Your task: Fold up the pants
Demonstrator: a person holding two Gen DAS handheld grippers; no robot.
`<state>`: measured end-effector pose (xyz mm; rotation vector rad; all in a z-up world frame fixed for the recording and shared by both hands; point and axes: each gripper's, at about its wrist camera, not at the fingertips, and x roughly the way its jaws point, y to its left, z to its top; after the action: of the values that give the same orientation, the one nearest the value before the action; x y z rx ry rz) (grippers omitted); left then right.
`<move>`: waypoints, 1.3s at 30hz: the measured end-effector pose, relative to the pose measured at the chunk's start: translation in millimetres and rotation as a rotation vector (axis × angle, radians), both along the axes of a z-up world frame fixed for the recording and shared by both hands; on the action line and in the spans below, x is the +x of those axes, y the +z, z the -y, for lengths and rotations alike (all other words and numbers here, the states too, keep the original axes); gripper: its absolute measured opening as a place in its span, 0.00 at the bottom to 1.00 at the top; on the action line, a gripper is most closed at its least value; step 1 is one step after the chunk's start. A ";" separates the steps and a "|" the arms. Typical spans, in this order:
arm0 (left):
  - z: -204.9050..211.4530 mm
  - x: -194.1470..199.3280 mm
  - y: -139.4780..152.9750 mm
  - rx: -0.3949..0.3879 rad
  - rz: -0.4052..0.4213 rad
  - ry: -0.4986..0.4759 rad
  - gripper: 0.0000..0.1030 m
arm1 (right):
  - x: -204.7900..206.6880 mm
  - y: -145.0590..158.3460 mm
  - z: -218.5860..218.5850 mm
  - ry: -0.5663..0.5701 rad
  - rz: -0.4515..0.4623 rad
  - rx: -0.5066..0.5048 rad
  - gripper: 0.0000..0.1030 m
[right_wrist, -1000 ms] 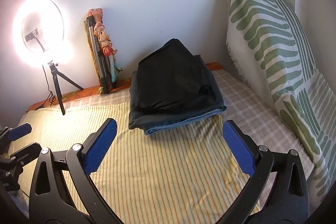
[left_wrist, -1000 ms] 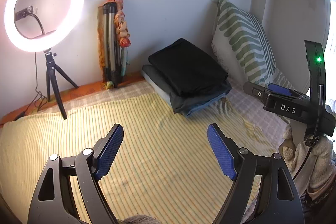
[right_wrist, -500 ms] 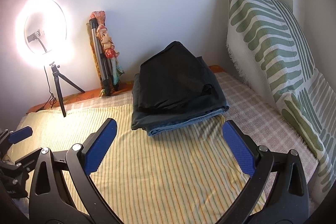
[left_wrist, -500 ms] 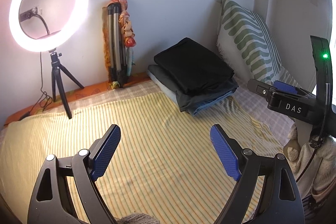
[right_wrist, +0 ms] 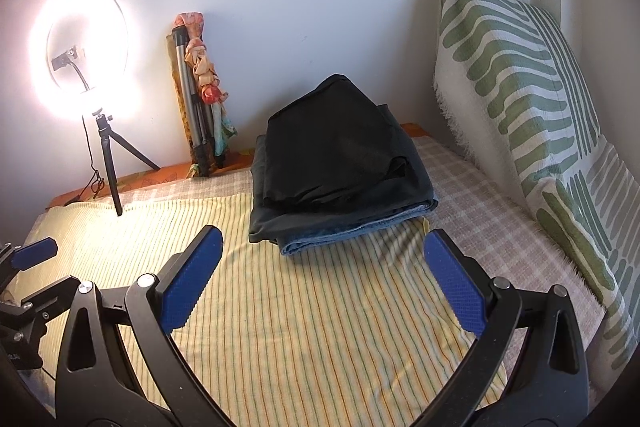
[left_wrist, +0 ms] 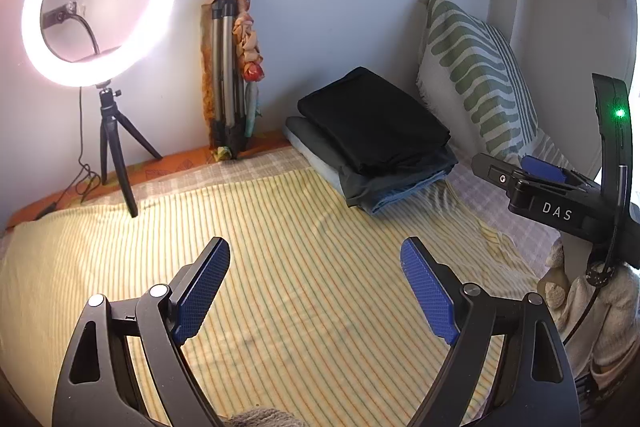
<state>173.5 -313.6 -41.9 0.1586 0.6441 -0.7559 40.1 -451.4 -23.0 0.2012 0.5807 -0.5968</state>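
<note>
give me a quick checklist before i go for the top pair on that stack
1. Left gripper open, holding nothing: ok.
2. Right gripper open, holding nothing: ok.
3. Black pants on top of the stack, nothing lying on them: ok.
4. Striped cloth bare between the fingers and the stack: ok.
5. Pants below, blue denim at the bottom, may drag along when the top pair lifts: cannot tell.
6. Ring light tripod stands apart from the stack: ok.
</note>
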 end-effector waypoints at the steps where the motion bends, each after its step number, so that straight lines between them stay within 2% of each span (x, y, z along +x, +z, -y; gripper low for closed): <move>1: -0.3 -0.1 0.1 -0.001 -0.002 -0.001 0.85 | 0.3 -1.2 0.1 0.000 0.000 0.000 0.99; 39: -3.7 -2.9 5.9 -0.024 -0.011 -0.020 0.85 | 5.3 -4.3 -1.3 0.029 -0.004 0.018 0.99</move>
<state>170.6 -309.9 -36.1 0.1397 0.6441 -0.7841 45.4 -450.1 -27.2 0.2077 0.5925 -0.5640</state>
